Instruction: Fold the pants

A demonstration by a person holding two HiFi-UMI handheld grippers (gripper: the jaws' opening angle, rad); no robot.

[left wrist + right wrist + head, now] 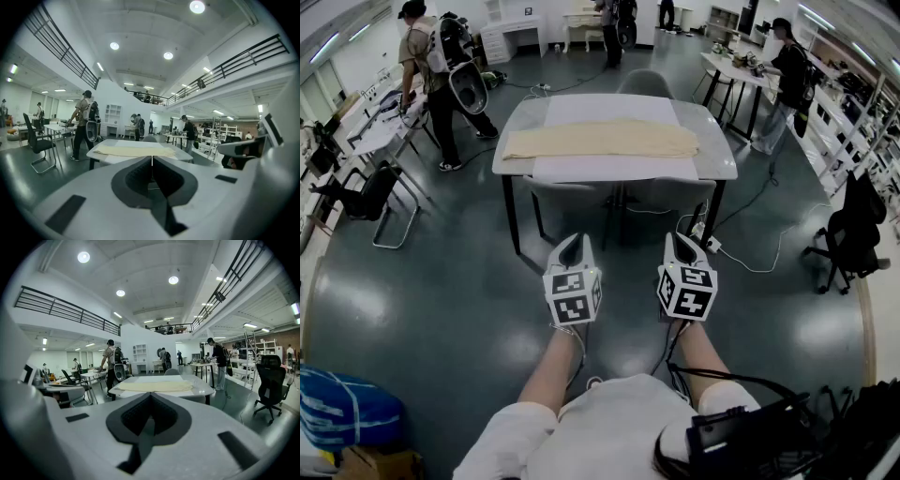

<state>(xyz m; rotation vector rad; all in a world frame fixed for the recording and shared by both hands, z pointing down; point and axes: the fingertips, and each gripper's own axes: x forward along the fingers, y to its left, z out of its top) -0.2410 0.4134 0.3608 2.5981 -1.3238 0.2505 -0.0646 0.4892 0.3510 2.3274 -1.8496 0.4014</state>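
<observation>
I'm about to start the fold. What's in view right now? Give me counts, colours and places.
pants: one, cream, flat across the table
table: one, pale grey top, black legs, ahead of both grippers
grey chairs: three, one at the table's far side, two tucked under the near side
black office chairs: two, one far left, one far right
people: at least three, dark clothes, standing left, back and right
blue bag: one, floor at lower left
white cable: one, floor right of the table
left gripper: white, jaws together, empty, short of the table
right gripper: white, jaws together, empty, beside the left
</observation>
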